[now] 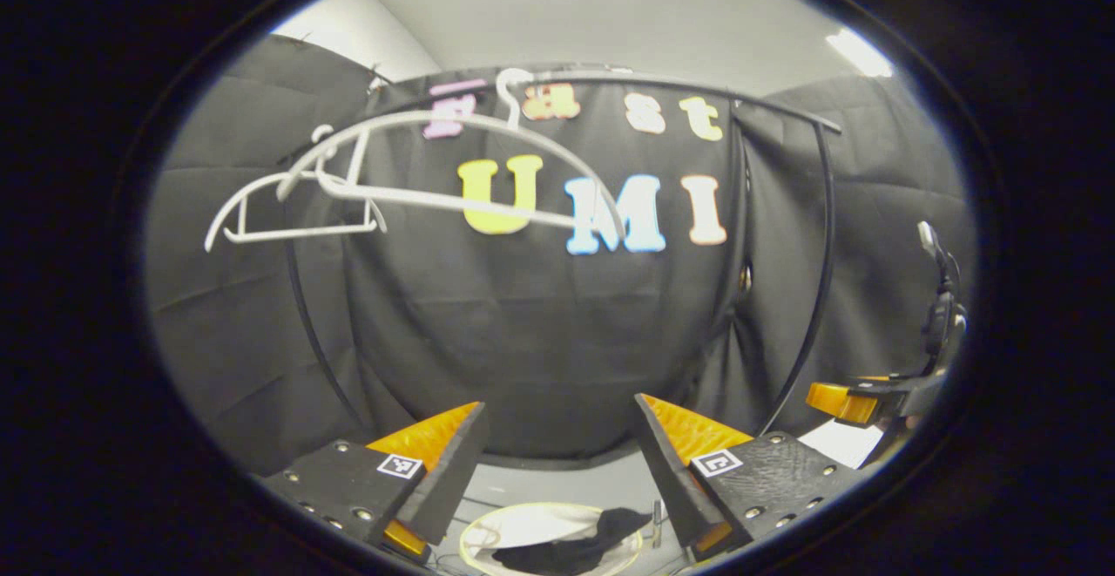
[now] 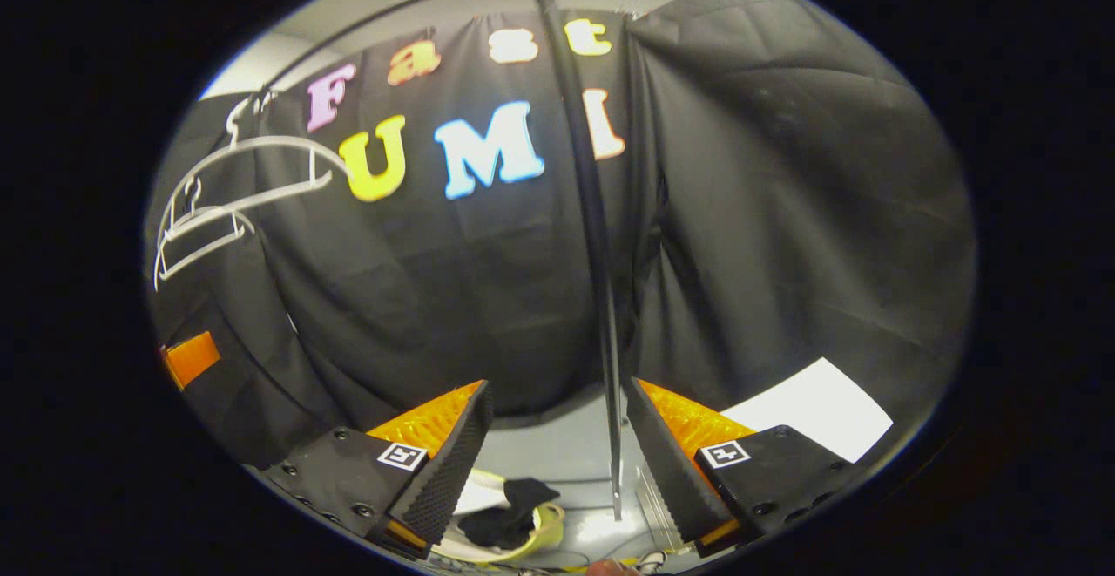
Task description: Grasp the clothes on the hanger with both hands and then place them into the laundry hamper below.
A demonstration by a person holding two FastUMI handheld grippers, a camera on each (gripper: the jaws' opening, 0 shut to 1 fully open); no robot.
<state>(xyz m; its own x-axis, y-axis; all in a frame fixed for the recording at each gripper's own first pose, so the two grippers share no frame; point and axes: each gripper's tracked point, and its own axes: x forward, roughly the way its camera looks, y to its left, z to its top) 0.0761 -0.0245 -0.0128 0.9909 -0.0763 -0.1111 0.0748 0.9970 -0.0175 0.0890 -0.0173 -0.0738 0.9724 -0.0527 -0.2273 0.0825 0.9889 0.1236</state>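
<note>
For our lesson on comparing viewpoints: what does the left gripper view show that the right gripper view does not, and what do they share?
Left gripper view alone: the right tongs at the right edge, and the ceiling lights.

Right gripper view alone: the rack's upright pole running down the middle, and a white sheet on the floor.

Shared: two bare white hangers on the rail, open tongs, and dark clothes already lying in the hamper below.

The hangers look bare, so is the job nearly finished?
Nearly, it seems. Both white hangers hang bare on the rail, and dark clothes lie in the hamper below. Left gripper and right gripper are open, holding nothing. Nothing appears left to move.
</note>
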